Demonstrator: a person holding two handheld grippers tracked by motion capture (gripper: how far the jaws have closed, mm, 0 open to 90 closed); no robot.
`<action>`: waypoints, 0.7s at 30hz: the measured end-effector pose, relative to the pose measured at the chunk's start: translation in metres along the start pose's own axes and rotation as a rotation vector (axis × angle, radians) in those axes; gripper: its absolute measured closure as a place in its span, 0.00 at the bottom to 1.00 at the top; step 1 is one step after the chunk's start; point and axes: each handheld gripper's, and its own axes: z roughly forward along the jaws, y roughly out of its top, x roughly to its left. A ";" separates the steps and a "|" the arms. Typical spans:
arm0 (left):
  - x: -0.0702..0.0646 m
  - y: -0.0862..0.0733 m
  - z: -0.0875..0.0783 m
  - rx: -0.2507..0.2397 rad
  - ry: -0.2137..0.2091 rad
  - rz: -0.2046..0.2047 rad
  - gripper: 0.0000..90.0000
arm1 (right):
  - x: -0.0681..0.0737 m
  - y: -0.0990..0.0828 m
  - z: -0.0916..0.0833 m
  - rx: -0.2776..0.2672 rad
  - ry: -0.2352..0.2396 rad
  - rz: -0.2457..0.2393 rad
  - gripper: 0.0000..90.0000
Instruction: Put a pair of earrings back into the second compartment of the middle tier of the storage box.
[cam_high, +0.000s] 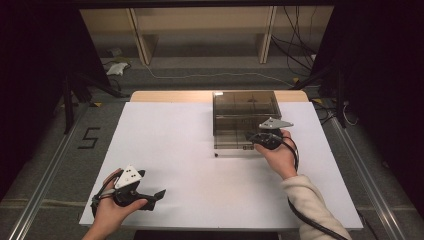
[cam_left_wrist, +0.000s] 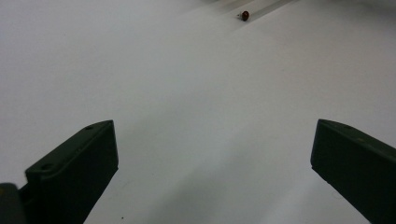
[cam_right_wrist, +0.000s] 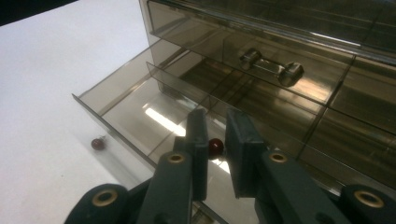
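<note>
The right gripper (cam_right_wrist: 215, 140) pinches one red bead (cam_right_wrist: 215, 147) over the open drawer (cam_right_wrist: 116, 100), another bead (cam_right_wrist: 98, 143) waits outside, and the left gripper (cam_left_wrist: 212, 154) gapes wide, empty.

Lighting: bright white table sheet (cam_high: 170, 165) set in dark surroundings.
Overhead light leaves the room edges near black in the high view. Glare streaks cross the smoked drawer unit (cam_right_wrist: 154, 112) floor. In the left gripper view the foreground jaws are soft-edged and the far small red bead (cam_left_wrist: 244, 15) is blurred.
</note>
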 end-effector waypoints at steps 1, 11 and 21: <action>0.000 0.000 0.000 0.000 0.000 0.000 0.01 | -0.001 0.000 0.000 0.002 -0.003 0.001 0.89; 0.000 0.000 0.000 0.001 0.000 -0.001 0.01 | -0.003 -0.002 0.002 0.011 -0.008 0.007 0.89; 0.000 0.000 0.001 -0.001 0.000 -0.003 0.01 | -0.004 -0.003 0.003 0.013 -0.012 0.005 0.88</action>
